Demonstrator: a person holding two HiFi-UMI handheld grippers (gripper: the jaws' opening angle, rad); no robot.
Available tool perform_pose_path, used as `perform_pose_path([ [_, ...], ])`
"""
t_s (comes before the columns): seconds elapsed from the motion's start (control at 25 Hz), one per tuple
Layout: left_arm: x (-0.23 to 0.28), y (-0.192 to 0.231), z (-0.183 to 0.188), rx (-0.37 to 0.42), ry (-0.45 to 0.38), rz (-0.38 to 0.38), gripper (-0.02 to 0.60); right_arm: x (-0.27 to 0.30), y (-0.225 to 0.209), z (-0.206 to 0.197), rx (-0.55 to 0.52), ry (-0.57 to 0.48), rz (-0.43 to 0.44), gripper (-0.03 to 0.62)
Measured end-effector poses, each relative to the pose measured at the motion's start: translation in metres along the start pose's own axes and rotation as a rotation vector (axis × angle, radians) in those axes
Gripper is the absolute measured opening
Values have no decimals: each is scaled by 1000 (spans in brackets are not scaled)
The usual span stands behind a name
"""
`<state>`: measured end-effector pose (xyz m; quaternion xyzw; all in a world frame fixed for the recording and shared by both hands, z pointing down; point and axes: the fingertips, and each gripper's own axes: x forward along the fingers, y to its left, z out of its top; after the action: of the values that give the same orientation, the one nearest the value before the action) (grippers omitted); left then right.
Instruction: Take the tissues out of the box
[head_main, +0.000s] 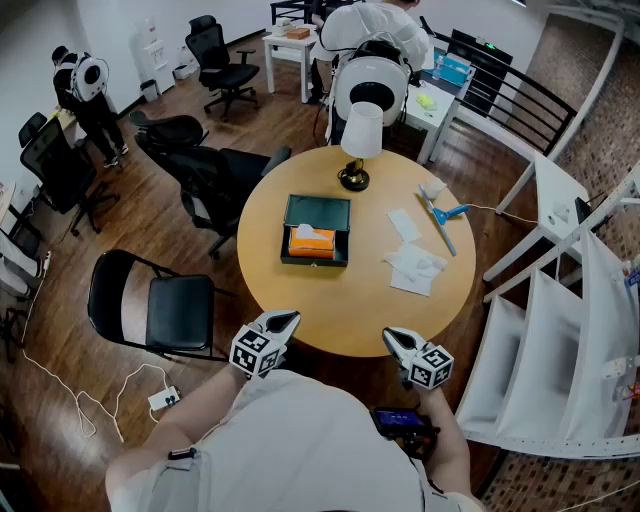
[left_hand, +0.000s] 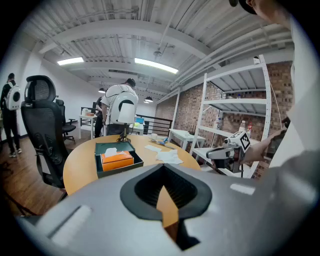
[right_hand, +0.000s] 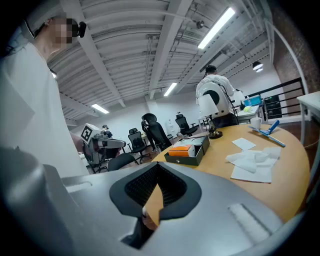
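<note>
Closest to the lens, low at the near rim of the round wooden counter (head_main: 300, 300): left tongs (head_main: 289, 319) and right tongs (head_main: 391, 335), well apart from each other, each with jaws pressed together and nothing between them.

Farther in, at mid-counter: orange tissue box (head_main: 312, 243), lying flat in a dark green tray (head_main: 318, 210), toward that tray's near end, well ahead of both tongs and touched by neither. Out of the top slot, a white tissue (head_main: 306, 231) poking upward.

Right of the tray and apart from it: a flat sheet (head_main: 404, 225), then a crumpled heap of loose tissues (head_main: 415, 268) nearer the rim. Just beyond those, a blue-handled tool (head_main: 443, 222) lying on the wood, with a small white wad (head_main: 432, 190) near its far end.

Past the tray, close to the far rim: a lamp (head_main: 361, 130) with a white shade, upright on a dark base.

Around the counter: a black folding chair (head_main: 160, 305) at left, a black office chair (head_main: 215, 180) behind it, white shelving (head_main: 560, 330) at right.

Farthest off: one person (head_main: 365, 25) at a white desk behind the lamp, another person (head_main: 85, 85) standing near the far left wall.
</note>
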<state>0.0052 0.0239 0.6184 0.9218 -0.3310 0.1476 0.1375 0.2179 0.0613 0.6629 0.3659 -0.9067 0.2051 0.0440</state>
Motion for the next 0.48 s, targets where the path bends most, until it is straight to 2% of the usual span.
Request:
perform_pose_path([
  [0.2,10,32,11,-7,-14,-8,2,36,14,8,-49,42,67,0],
  [0.32,22,59,15,-29,-6,-8,2,49,-1,13,-48,70,26,0],
  [0.48,36,85,28,-16,-20,-50,2,72,-15,28,-35,70,-12,0],
])
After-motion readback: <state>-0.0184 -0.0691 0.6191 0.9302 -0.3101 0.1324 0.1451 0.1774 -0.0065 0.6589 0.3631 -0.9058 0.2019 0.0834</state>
